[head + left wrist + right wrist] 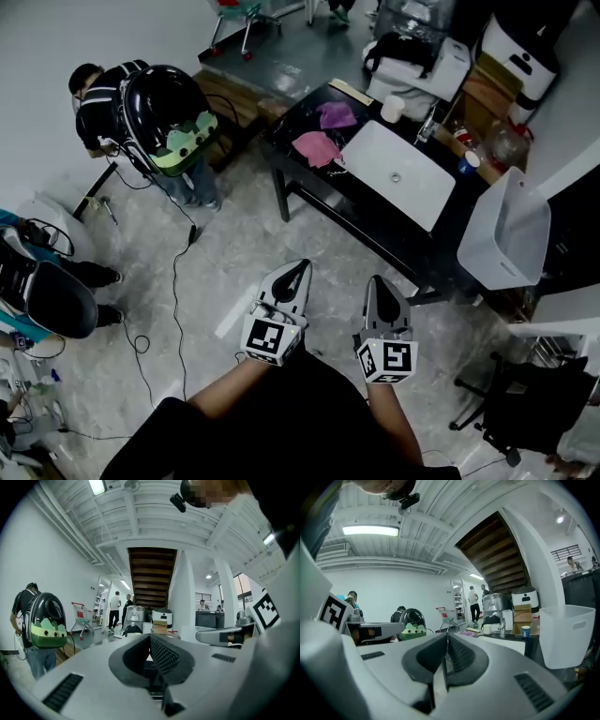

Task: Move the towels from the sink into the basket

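A pink towel (316,147) and a purple towel (336,114) lie crumpled on the black table (309,192), just left of the white sink (398,173). The sink's basin looks bare. At the table's right end stands the white basket (506,230), also seen in the right gripper view (565,632). Both grippers are held side by side over the floor, well short of the table and pointing toward it. My left gripper (298,269) (150,638) is shut with nothing in it. The right gripper (380,281) (446,638) is likewise shut and empty.
A person wearing a black dome backpack (164,117) stands left of the table. A black cable (173,281) trails across the floor. Bottles and a cup (473,150) crowd the table's far side. A black chair (530,403) is at the lower right.
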`<state>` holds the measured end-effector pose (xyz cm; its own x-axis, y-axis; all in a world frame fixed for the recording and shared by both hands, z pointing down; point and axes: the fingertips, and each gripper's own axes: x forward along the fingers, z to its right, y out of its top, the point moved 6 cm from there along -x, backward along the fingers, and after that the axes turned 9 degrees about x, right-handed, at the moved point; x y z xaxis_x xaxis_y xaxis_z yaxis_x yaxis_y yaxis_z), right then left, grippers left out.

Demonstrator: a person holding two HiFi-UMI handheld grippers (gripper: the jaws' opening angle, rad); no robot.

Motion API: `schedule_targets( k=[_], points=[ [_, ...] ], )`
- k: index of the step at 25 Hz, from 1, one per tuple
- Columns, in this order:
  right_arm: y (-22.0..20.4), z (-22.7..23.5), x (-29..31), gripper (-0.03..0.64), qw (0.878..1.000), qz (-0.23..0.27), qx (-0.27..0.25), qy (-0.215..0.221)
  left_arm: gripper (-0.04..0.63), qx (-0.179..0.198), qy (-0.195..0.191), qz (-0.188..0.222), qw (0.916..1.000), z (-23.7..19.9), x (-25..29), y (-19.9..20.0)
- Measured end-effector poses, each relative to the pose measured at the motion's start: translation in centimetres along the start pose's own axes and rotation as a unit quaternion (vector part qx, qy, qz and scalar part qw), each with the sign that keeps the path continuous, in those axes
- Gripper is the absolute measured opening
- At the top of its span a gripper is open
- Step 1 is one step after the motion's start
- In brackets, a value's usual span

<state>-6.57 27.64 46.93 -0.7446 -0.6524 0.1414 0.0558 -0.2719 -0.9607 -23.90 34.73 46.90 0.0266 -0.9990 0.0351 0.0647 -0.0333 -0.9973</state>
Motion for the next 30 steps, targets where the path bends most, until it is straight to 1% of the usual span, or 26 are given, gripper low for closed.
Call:
schedule_targets(
  k=[2, 4, 7, 11, 16, 19, 24, 30],
  points=[
    [0.1, 0.0, 2.9, 0.02, 1.0, -0.018, -0.006, 0.011, 0.003, -0.004, 0.005, 0.009, 0.9999, -1.7, 2.0, -0.2],
    [0.2, -0.3, 6.3, 0.02, 0.999, -0.039, -0.004, 0.031, 0.003, -0.01, 0.015, 0.017, 0.9997, -4.3, 4.2, -0.5],
    [0.6, -0.7, 11.5, 0.02, 0.997, -0.062, -0.01, 0.052, 0.003, -0.021, 0.024, 0.007, 0.9995, -8.4, 7.7, -1.2],
    [1.7, -1.1, 17.8, 0.02, 0.995, -0.071, -0.023, 0.063, 0.003, -0.025, 0.022, -0.003, 0.9995, -12.9, 11.6, -1.4],
    [2.6, -2.8, 25.7, 0.021, 0.993, -0.082, -0.028, 0.085, 0.003, -0.038, 0.01, -0.016, 0.9991, -18.2, 15.4, -2.4],
    [2.5, -3.5, 29.4, 0.021, 0.992, -0.093, -0.032, 0.084, 0.003, -0.043, 0.002, -0.018, 0.9989, -20.9, 17.3, -3.2],
    [1.9, -3.3, 33.5, 0.021, 0.992, -0.107, -0.025, 0.068, 0.003, -0.048, -0.01, -0.021, 0.9986, -24.3, 19.9, -4.0],
    [2.0, -2.0, 36.4, 0.021, 0.991, -0.117, -0.023, 0.057, 0.003, -0.058, -0.01, -0.028, 0.9979, -25.8, 21.6, -4.7]
  ],
)
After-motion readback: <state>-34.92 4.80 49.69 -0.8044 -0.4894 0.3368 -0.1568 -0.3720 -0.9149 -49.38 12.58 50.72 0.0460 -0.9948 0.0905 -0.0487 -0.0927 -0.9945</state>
